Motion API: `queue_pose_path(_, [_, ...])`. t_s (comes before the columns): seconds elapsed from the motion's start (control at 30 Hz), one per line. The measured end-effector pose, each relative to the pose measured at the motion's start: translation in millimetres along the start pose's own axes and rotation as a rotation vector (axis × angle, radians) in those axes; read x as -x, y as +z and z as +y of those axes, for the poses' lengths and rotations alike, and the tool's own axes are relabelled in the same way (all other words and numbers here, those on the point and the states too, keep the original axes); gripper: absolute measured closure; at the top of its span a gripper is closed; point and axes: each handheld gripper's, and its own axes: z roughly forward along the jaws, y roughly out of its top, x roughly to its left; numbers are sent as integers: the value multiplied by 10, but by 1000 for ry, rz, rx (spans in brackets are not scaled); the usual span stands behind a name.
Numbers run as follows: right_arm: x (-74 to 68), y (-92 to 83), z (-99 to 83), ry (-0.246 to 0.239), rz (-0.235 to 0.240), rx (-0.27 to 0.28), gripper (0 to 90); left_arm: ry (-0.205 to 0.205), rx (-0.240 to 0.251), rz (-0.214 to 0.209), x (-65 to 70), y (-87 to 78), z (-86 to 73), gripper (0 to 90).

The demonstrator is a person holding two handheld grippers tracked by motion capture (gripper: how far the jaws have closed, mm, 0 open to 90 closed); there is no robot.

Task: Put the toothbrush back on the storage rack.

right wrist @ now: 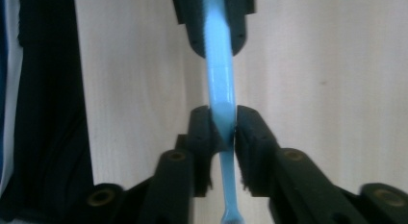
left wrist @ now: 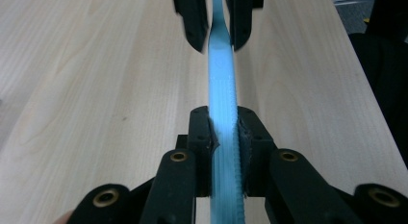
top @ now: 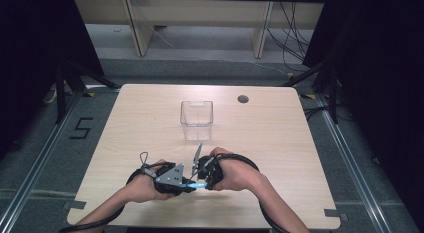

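Two grippers: both meet on one blue strip near the tabletop's near edge, about midway along it.
Blue strip (left wrist: 222,89): a thin, flat piece with a ridged edge, held off the tabletop (top: 150,118), its long axis running straight from one gripper to the other.
Left gripper (left wrist: 223,137): jaws clamped tight on one end of the strip.
Right gripper (right wrist: 222,130): jaws around the other end, a gap on one side; the grip looks loose.
Key relation: the grippers face each other along the strip's axis, so any pull or handover runs along that line; by my judgement the left hand carries it.
Clear box (top: 196,119): stands beyond the hands, toward the tabletop's middle, well apart from the strip.
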Motion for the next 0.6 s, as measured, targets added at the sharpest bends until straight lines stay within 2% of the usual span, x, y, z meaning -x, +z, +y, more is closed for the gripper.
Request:
queue_pose_path(0.03, [-18, -70, -11, 24, -25, 8, 700, 8, 3, 19, -15, -29, -20, 777])
queue_pose_path(0.07, [-26, -130, -28, 30, -36, 43, 687, -8, 8, 25, -23, -58, -40, 777])
queue_pose_path(0.1, [-66, -202, -42, 77, -60, 62, 663, -28, 40, 46, -25, -73, -69, 777])
queue_pose_path(0.13, [-62, -256, -72, 77, -73, 117, 644, -35, 54, 63, -36, -105, -91, 777])
queue_pose_path(0.17, [-101, -321, -98, 144, -78, 153, 641, -44, 74, 86, -46, -136, -114, 777])
queue_pose_path(0.2, [-100, -373, -136, 145, -77, 202, 635, -55, 94, 116, -49, -173, -136, 777])
queue_pose_path(0.23, [-110, -417, -179, 149, -123, 271, 621, -74, 138, 154, -40, -190, -165, 778])
queue_pose_path(0.27, [-116, -462, -225, 166, -161, 331, 620, -90, 158, 182, -41, -223, -193, 778])
queue_pose_path(0.33, [-157, -548, -326, 204, -199, 421, 601, -126, 202, 231, -51, -273, -254, 777])
queue_pose_path(0.4, [-195, -599, -429, 239, -252, 526, 575, -160, 235, 278, -58, -325, -306, 777])
queue_pose_path(0.43, [-213, -615, -484, 264, -259, 566, 568, -172, 249, 291, -62, -343, -322, 778])
queue_pose_path(0.5, [-230, -613, -576, 290, -302, 633, 561, -207, 304, 334, -64, -381, -357, 778])
queue_pose_path(0.6, [-243, -547, -736, 366, -337, 725, 573, -252, 365, 397, -47, -445, -375, 778])
